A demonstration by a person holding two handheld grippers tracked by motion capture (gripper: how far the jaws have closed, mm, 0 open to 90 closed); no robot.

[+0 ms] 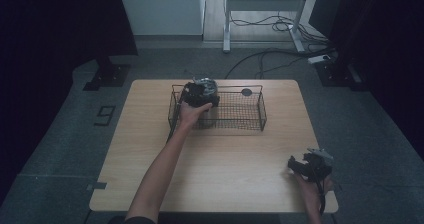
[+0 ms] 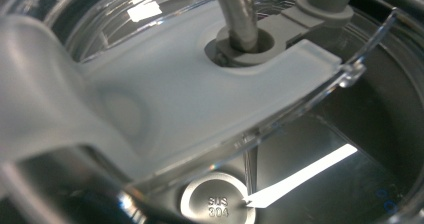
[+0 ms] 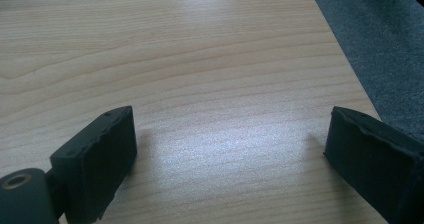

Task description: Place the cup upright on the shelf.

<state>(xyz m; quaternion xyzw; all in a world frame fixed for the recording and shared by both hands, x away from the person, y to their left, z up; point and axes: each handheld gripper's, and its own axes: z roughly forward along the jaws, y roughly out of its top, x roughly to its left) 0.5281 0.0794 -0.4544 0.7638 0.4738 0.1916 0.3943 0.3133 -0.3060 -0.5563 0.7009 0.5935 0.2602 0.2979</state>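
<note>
The high view is dimly lit, with a cool cast; both sides are lost in near-black shadow, and the table [image 1: 215, 154] is the brightest area. Detail there is soft and grainy, and the basket [image 1: 218, 109] mesh is barely resolved. In the left gripper view, strong glare is seen on the clear lid [image 2: 165, 104], with white reflections at the top and a bright streak on the metal bottom [image 2: 300, 174]; the near left is heavily blurred. In the right gripper view, a pale sheen lies across the wood, soft shadows are cast beside the jaws, and the jaws are slightly out of focus.
</note>
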